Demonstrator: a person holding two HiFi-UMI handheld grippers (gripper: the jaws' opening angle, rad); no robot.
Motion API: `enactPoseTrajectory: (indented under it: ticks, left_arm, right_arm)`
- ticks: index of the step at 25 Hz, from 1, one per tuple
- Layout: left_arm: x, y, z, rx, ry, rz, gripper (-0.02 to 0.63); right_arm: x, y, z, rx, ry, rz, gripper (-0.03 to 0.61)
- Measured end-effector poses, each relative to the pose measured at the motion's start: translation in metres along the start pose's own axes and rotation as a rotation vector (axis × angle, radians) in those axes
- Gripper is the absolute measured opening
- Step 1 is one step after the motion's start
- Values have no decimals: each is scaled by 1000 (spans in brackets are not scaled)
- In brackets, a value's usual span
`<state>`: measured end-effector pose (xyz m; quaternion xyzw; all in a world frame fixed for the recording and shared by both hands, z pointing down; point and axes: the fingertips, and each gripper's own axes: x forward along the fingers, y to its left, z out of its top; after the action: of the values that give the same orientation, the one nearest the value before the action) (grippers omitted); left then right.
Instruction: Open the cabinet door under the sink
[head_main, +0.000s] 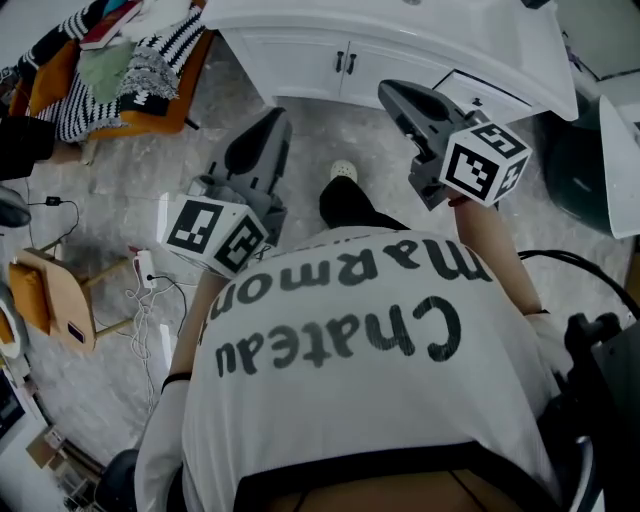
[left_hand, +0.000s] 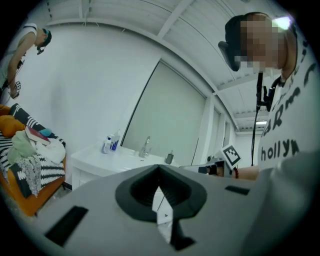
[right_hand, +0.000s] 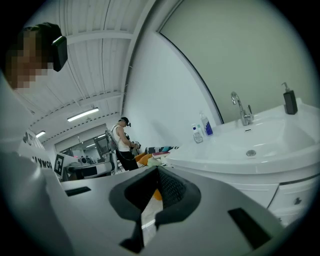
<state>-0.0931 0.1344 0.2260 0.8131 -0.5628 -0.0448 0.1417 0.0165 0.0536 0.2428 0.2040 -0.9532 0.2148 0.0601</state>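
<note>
Grey marbled floor (head_main: 230, 110) runs up to a white vanity (head_main: 500, 40) at the top of the head view. Beneath its counter the two cabinet doors (head_main: 300, 60) are shut, with their dark handles (head_main: 345, 62) side by side at the middle seam.

The left gripper (head_main: 272, 118) points toward the doors and stops well short of them. Its own view shows the jaws pressed together with nothing between them (left_hand: 159, 169). The right gripper (head_main: 392, 92) is held further forward, to the right of the handles and clear of the cabinet front. Its jaws also meet and are empty (right_hand: 157, 172). A marker cube sits on the rear of each gripper, left (head_main: 215, 232) and right (head_main: 483, 165).

In the right gripper view the basin (right_hand: 250, 145) lies just beyond the jaws, with a faucet (right_hand: 241, 107), a soap dispenser (right_hand: 289, 99) and small bottles (right_hand: 201, 131) along its back edge, under a large mirror (right_hand: 240, 50). A second person (right_hand: 121, 142) is in the background.

Left of the vanity, an orange chair (head_main: 150, 120) is piled with striped clothes (head_main: 110, 70). Nearer the wearer, a wooden stool (head_main: 55, 300) stands beside a power strip (head_main: 146, 268) with loose cables.
</note>
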Motion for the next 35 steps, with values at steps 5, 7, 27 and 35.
enactPoseTrajectory:
  ticks: [5, 7, 27, 35]
  left_arm:
    - [34, 19, -3, -1, 41, -2, 8]
    - [53, 26, -6, 0, 66, -8, 8]
    - [206, 94, -104, 64, 387, -8, 8]
    - [243, 135, -197, 127, 630, -87, 35]
  right_arm:
    - [21, -33, 6, 23, 24, -12, 9]
    - [30, -51, 10, 37, 28, -18, 9]
    - [133, -177, -64, 53, 246, 47, 9]
    - [155, -224, -118, 54, 270, -92, 9]
